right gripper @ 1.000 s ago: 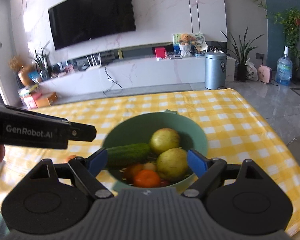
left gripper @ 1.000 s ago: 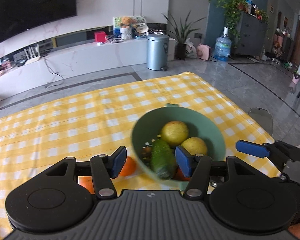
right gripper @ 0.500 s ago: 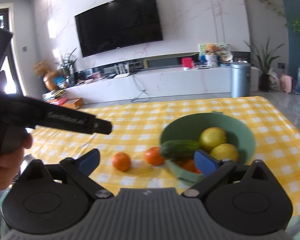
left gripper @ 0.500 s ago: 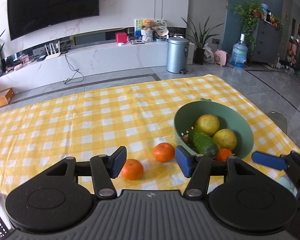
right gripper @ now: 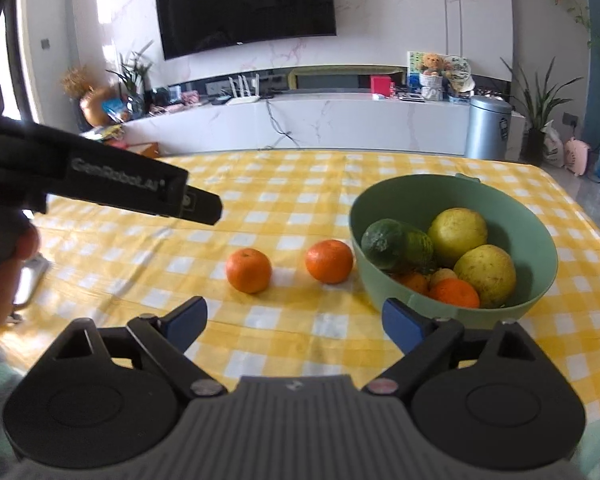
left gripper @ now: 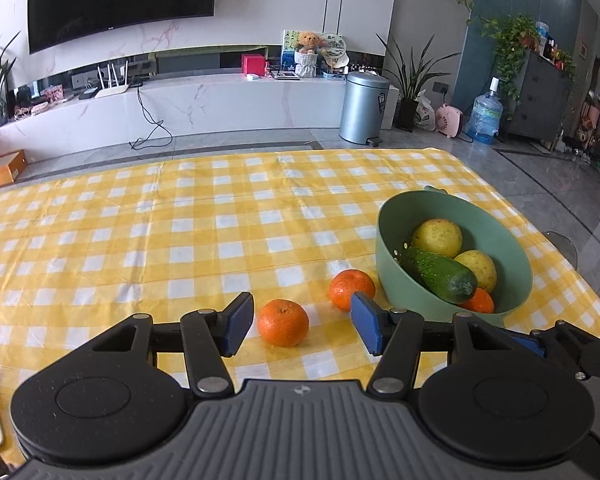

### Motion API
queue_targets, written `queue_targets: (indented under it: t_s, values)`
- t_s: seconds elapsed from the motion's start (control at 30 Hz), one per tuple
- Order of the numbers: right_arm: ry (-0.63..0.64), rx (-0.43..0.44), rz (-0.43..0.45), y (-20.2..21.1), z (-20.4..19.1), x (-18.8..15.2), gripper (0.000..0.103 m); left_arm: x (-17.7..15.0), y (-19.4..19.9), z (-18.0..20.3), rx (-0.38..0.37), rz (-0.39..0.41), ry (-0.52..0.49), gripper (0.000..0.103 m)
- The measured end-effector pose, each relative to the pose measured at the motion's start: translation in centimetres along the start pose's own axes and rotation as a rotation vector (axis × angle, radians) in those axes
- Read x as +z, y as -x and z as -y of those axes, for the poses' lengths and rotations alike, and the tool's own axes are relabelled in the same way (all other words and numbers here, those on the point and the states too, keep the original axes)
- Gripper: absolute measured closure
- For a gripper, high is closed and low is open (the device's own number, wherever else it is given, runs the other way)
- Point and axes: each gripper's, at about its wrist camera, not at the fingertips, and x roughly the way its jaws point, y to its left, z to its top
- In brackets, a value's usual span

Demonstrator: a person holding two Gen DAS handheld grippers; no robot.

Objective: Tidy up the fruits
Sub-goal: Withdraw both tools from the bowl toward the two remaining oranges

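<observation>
1. Worktop (left gripper: 148, 240): covered by a yellow-and-white checked cloth; it carries all the fruit.
2. Round green plastic bowl (right gripper: 400, 196): stands on the right part of the worktop and holds two large yellow-green round fruits (right gripper: 457, 237), a dark green cucumber (left gripper: 440, 274) lying across them, and small orange mandarins at the bottom (right gripper: 454, 292).
3. Two loose orange mandarins on the cloth: the nearer-to-bowl one (left gripper: 352, 289) sits just beside the bowl's outer wall; the other (left gripper: 283, 322) lies further left, apart from it.
4. Left tongs (left gripper: 300, 322): blue pads spread, nothing pinched; the left mandarin appears in the gap between them, untouched.
5. Right tongs (right gripper: 294, 324): spread wide and empty above bare cloth; the jaws have just been closing slightly after opening.
6. A hand (right gripper: 4, 276) grips the left tool's handle at the right view's left edge
</observation>
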Motion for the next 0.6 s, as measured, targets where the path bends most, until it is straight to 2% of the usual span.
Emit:
queue_targets:
  t_s: [0.13, 0.27, 0.37, 0.47, 0.6]
  values:
    - [-0.001, -0.017, -0.017, -1.5, 0.0, 0.3, 0.017, -0.4, -1.1, -0.8, 0.009, -0.007, 0.024, 0.038]
    - [-0.008, -0.032, -0.03, -2.9, -0.1, 0.4, 0.027, -1.1, -2.1, -1.9, -0.019, -0.018, 0.066, 0.039]
    - [-0.01, -0.054, -0.022, -3.8, -0.2, 0.4, 0.029, -1.5, -2.8, -2.5, -0.036, -0.027, 0.083, 0.041]
    - [-0.005, -0.075, -0.009, -4.6, -0.3, 0.3, 0.036, -1.8, -3.5, -3.0, -0.05, -0.03, 0.106, 0.041]
    - [0.001, -0.093, 0.01, -5.4, -0.4, 0.3, 0.038, -2.2, -4.8, -3.1, -0.049, -0.052, 0.121, 0.043]
